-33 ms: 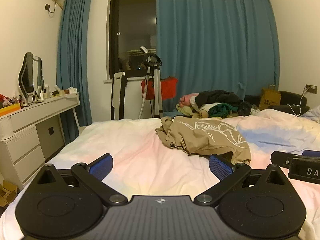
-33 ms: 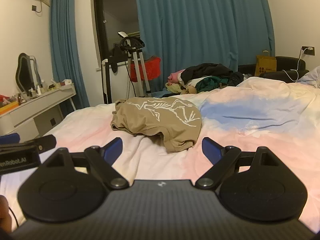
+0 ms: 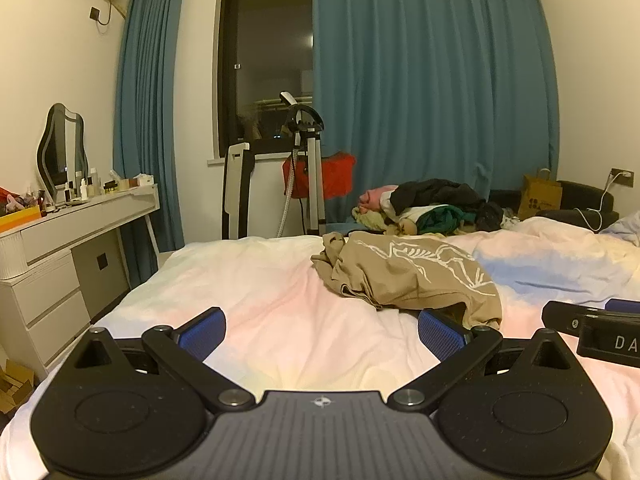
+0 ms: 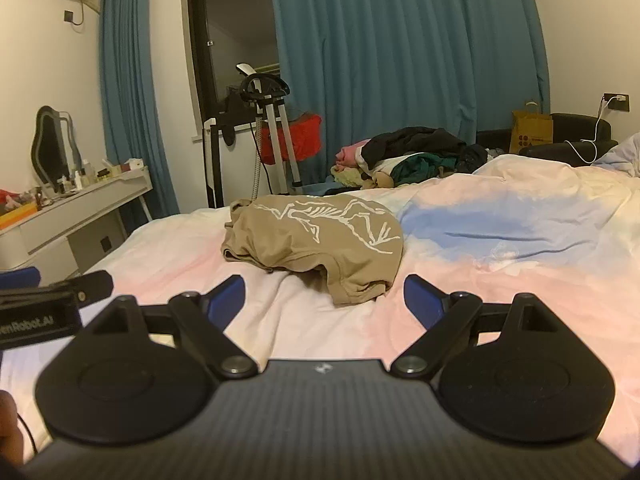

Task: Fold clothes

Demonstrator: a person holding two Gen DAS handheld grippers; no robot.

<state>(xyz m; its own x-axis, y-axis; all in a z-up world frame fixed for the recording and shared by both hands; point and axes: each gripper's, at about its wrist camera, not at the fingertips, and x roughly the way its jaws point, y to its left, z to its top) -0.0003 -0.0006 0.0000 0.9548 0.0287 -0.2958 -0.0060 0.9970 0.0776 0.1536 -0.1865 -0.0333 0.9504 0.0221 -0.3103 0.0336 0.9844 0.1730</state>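
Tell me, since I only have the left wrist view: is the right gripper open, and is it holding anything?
Observer: In the right wrist view the right gripper is open and empty.
Operator: The left gripper hides the tan T-shirt's near edge from me. Are they touching?
Observer: No. The right wrist view shows the tan T-shirt lying crumpled on the duvet, with bare duvet between it and the left gripper.

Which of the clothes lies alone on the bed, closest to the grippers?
The tan shirt with the white skeleton print. It lies crumpled by itself on the bedcover, while the other clothes form a mixed pile behind it.
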